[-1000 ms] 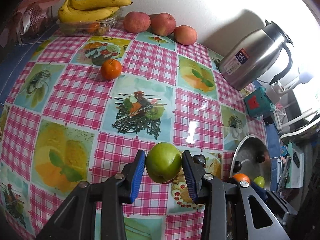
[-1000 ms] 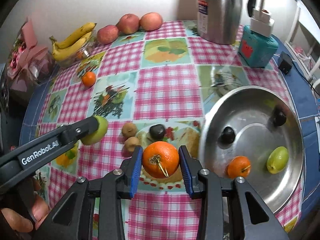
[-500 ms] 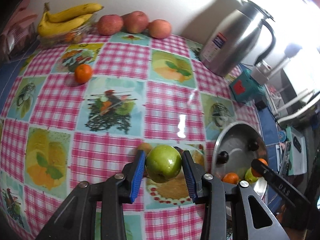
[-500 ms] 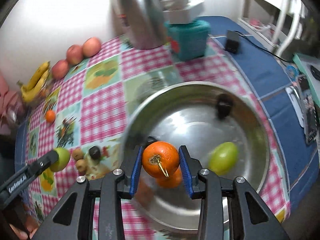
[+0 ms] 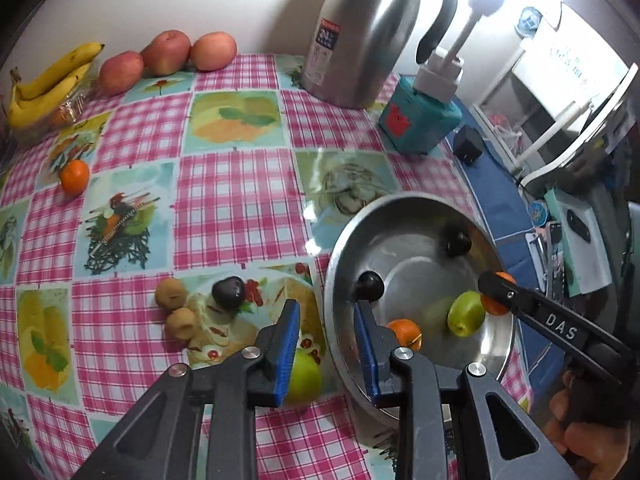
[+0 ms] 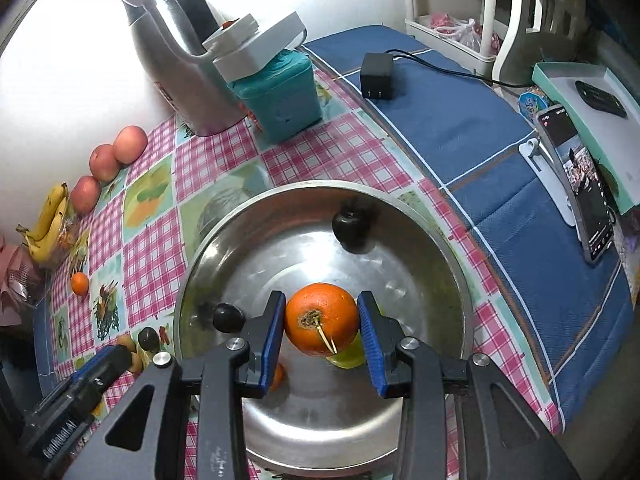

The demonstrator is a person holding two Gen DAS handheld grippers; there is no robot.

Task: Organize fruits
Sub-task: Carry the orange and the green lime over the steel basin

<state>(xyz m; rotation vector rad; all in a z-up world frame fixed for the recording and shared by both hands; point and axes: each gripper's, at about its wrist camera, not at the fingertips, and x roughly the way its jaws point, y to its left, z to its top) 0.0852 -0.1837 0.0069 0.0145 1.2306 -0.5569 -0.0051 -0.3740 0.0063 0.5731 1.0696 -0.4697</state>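
Note:
My right gripper (image 6: 322, 332) is shut on an orange (image 6: 322, 320) and hangs over the middle of the steel bowl (image 6: 400, 200). In the bowl lie a green fruit (image 5: 466, 314), a small orange (image 5: 404, 332) and two dark plums (image 5: 370, 286). My left gripper (image 5: 327, 344) hovers at the bowl's left rim (image 5: 340, 240); its jaws are closing with nothing between them. The green apple (image 5: 306, 376) shows below the left finger, outside the bowl, partly hidden. A dark plum (image 5: 228, 292) and two small brown fruits (image 5: 171, 292) lie on the tablecloth just left of it.
A tangerine (image 5: 75, 176), bananas (image 5: 52, 84) and three reddish apples (image 5: 166, 52) sit at the far left along the wall. A steel thermos (image 5: 356, 40) and a teal box (image 5: 420, 120) stand behind the bowl. A phone on a stand (image 6: 580, 200) is at the right.
The green apple has left the left jaws and now lies below the left finger. Both grippers moved right to the bowl; the right one carried its orange over the bowl's middle.

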